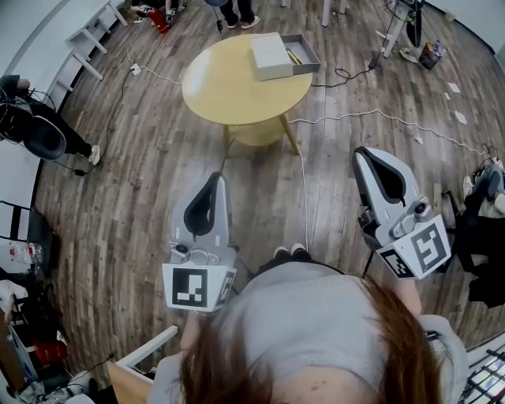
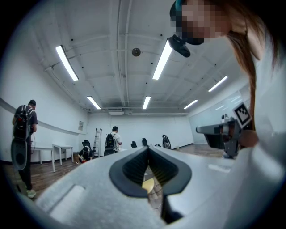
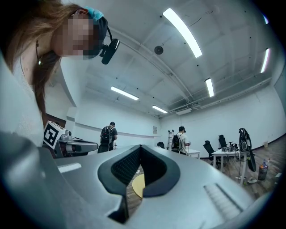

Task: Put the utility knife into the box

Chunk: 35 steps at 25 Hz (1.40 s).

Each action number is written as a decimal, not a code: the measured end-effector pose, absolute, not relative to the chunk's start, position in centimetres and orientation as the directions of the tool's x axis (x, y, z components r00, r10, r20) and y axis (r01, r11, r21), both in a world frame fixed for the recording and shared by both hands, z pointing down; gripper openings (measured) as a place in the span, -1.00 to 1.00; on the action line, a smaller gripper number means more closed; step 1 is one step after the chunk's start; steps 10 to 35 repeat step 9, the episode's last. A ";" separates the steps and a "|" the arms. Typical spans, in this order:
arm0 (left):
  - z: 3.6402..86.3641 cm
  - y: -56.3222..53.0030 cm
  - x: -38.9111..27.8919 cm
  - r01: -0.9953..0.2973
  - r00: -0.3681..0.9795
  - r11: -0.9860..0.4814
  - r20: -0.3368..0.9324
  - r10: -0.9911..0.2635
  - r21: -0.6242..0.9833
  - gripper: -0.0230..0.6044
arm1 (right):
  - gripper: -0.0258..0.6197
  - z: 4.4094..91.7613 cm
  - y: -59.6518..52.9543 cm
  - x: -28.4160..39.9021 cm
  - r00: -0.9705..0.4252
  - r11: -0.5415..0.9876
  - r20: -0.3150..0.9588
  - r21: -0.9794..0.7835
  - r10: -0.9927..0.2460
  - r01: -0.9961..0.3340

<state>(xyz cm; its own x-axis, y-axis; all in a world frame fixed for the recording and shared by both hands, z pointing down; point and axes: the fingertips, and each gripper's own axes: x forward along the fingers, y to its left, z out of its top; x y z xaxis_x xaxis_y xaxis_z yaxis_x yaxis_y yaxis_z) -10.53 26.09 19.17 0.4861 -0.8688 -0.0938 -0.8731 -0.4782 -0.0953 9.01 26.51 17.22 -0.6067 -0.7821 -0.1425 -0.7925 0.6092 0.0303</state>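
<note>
A round yellow table (image 1: 237, 91) stands ahead on the wood floor. On its far right side sits an open grey box (image 1: 306, 54) with a white lid (image 1: 270, 57) lying next to it. A thin yellowish object (image 1: 293, 57) lies inside the box, too small to identify. My left gripper (image 1: 216, 178) and right gripper (image 1: 363, 151) hang close to my body, well short of the table, both shut and holding nothing. In the left gripper view the left gripper (image 2: 148, 150) shows its tips meeting. The right gripper (image 3: 140, 147) looks the same in the right gripper view, with a sliver of the table (image 3: 138, 185) below.
A white cable (image 1: 379, 115) and a black cable (image 1: 341, 77) run over the floor right of the table. A person (image 1: 39, 130) stands at the left, another person's feet (image 1: 239, 17) show behind the table. A wooden chair (image 1: 134, 364) sits at my lower left.
</note>
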 end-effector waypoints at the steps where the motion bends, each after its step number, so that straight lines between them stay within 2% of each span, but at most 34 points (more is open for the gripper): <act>1: 19.1 26.1 -10.6 -0.873 0.486 -0.478 -0.094 -0.869 -0.095 -0.95 | -0.91 17.2 26.5 9.0 -0.608 0.610 -0.142 0.031 -0.782 -0.792; 35: 18.9 26.0 -10.4 -0.873 0.486 -0.478 -0.094 -0.869 -0.098 -0.95 | -0.91 17.3 26.6 9.2 -0.613 0.615 -0.127 0.034 -0.780 -0.788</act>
